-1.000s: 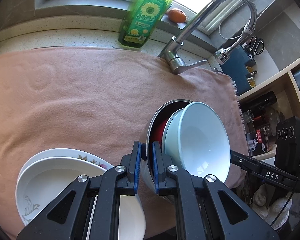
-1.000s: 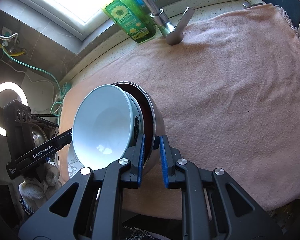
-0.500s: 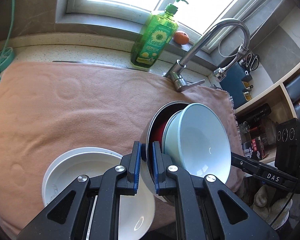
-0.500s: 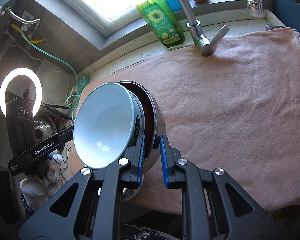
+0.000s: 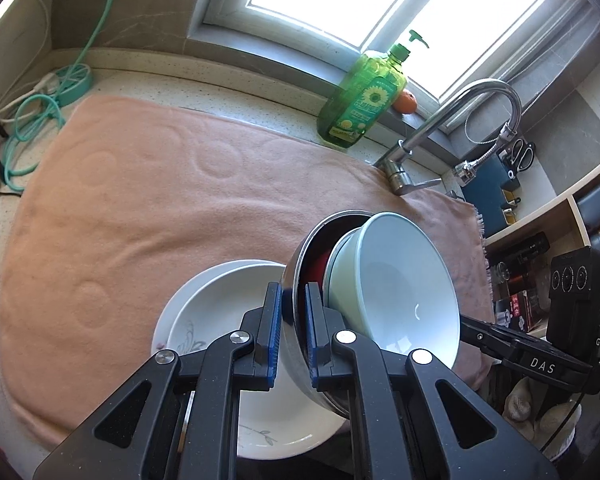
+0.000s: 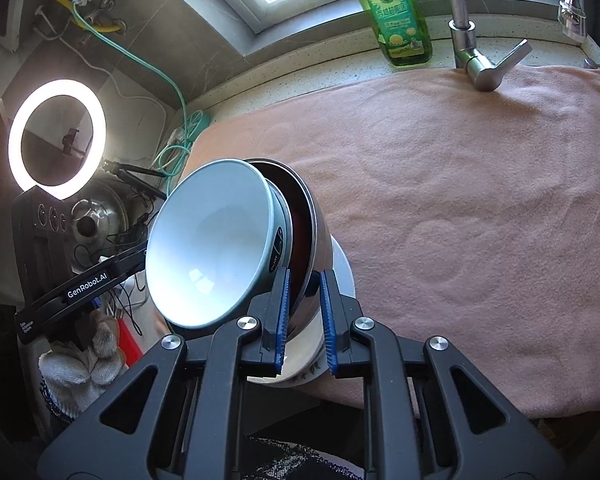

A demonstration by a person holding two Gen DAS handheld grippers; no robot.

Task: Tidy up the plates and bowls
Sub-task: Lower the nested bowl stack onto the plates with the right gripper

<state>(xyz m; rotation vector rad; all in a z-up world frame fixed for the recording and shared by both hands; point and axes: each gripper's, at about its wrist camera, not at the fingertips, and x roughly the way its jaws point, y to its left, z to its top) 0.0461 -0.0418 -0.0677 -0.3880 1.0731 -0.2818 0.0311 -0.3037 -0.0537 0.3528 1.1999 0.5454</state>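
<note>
The left gripper [image 5: 290,336] and the right gripper [image 6: 304,316] are each clamping opposite sides of the rim of a steel bowl [image 5: 296,332], holding it tilted in the air above the near edge of the counter. A pale blue bowl [image 5: 400,280] is nesting inside it, over something red I cannot make out. White plates [image 5: 220,312] are lying stacked on the pink towel [image 5: 140,208] by that near edge, partly under the bowls. A green soap bottle [image 5: 360,104] is standing at the counter's far edge beside the faucet [image 5: 440,120]

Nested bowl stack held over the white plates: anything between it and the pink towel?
Yes. The stacked white plates lie on the pink towel directly below the steel bowl; elsewhere the towel shows bare.
</note>
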